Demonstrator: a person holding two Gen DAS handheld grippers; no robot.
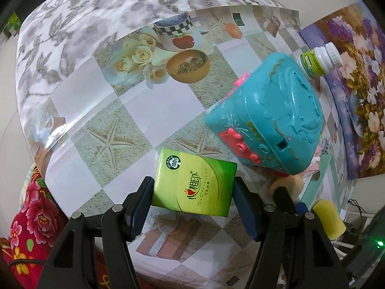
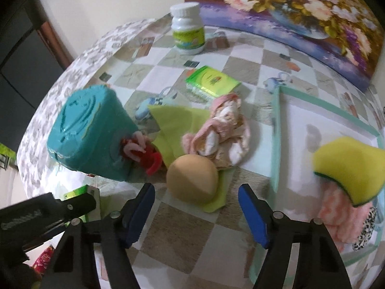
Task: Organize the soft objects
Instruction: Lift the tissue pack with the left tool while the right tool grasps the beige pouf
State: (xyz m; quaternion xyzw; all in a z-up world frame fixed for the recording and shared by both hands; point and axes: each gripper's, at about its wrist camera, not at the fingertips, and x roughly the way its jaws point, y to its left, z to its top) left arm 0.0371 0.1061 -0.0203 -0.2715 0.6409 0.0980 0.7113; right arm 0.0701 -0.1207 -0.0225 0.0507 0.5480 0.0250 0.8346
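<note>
My left gripper point(image 1: 193, 191) is shut on a green tissue pack point(image 1: 195, 183) and holds it above the table. My right gripper point(image 2: 196, 192) is open and empty, just in front of a tan sponge ball point(image 2: 192, 180). The ball lies on a lime cloth point(image 2: 175, 122) beside a crumpled pink cloth point(image 2: 221, 139). A yellow sponge point(image 2: 349, 168) lies in the white tray point(image 2: 276, 132) at the right, on top of pink cloth point(image 2: 336, 216). A second green tissue pack point(image 2: 211, 80) lies further back.
A teal plastic toy box point(image 1: 267, 118) stands at the left of the soft pile, also in the right wrist view point(image 2: 89, 130), with a red and pink item point(image 2: 142, 151) beside it. A white bottle point(image 2: 187, 29) stands at the back. A flower painting point(image 2: 300, 7) leans against the wall.
</note>
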